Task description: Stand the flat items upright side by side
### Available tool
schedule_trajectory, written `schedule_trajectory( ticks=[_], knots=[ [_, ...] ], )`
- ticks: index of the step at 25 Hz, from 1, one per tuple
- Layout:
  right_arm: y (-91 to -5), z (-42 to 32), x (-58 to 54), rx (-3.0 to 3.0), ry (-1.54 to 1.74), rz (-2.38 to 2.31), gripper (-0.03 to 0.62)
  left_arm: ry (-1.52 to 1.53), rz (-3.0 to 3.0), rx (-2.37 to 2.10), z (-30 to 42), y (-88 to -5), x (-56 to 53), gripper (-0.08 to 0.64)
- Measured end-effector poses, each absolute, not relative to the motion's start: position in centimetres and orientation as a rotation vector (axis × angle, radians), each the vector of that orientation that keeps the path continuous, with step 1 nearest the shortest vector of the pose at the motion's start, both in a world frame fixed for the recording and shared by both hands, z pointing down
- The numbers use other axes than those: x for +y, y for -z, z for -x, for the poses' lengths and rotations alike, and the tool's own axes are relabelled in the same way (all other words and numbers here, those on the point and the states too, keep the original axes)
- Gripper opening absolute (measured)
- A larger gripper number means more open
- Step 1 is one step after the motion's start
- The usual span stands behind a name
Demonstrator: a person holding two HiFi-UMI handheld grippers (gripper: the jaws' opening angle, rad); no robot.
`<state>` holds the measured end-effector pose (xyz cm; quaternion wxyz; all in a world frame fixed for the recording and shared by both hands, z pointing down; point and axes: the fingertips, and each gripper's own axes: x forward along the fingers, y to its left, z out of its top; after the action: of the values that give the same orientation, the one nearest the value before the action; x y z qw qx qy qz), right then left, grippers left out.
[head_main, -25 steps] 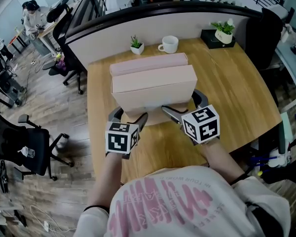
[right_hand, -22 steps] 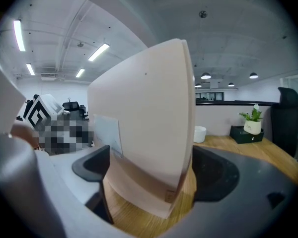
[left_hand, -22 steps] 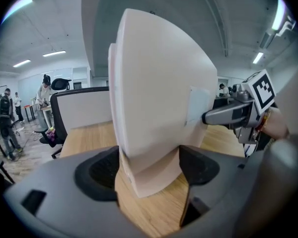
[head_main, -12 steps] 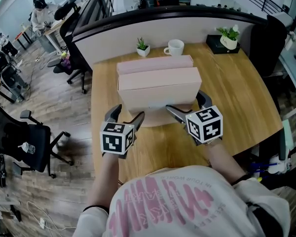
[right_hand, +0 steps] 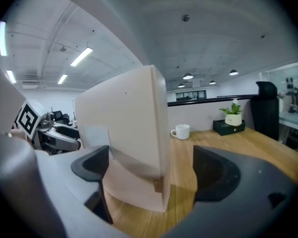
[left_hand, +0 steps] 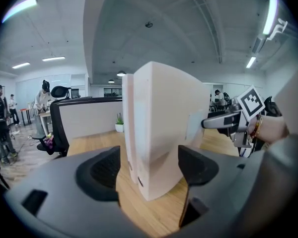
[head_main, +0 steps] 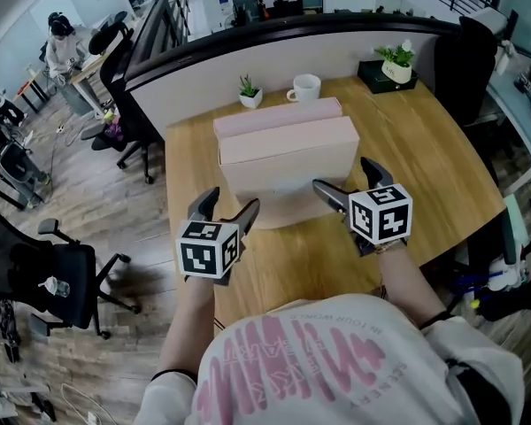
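The left gripper (head_main: 227, 204) is hovering with its jaws apart at the left end of the front pink box (head_main: 288, 162), its pads not pressing it. The right gripper (head_main: 343, 175) is gaping likewise at that box's right end. The box is standing upright on the wooden table (head_main: 434, 166), with the second pink box (head_main: 279, 116) standing upright just behind it (a white mug (head_main: 304, 88) is sitting farther behind).

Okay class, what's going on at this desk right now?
A person with a gripper in each hand works at a wooden table. Two flat pink boxes, the front box and the rear box, stand upright side by side. The left gripper and right gripper sit at their ends, jaws open, pressing on nothing.
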<state>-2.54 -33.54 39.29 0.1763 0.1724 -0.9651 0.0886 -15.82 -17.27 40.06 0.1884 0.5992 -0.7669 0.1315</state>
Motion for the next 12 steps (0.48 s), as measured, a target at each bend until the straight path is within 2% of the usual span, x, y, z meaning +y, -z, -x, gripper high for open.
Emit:
schedule_trajectory(
  ticks=[4,8,10,12],
  knots=[
    [-38.9,0.5,-33.8,-2.742,-0.46,-0.642,0.525,-0.301,-1.749,-2.115,15.7,-39.3,-16.5,0.357],
    [-39.4,-1.4,-32.8,-2.716,-0.628,-0.773,0.483,-0.268,-1.809,-2.098,15.7,-38.5,-15.2,0.327],
    [-40.0,-2.3,-32.0,-2.691,-0.663,-0.834,0.41,-0.213,-1.835,-2.099,15.7,-38.1,-14.6,0.24],
    [-40.8,-3.0,-30.9,-2.66,-0.659,-0.889,0.391,-0.152,-1.848,-2.094,15.5,-38.0,-13.9,0.206]
  ],
)
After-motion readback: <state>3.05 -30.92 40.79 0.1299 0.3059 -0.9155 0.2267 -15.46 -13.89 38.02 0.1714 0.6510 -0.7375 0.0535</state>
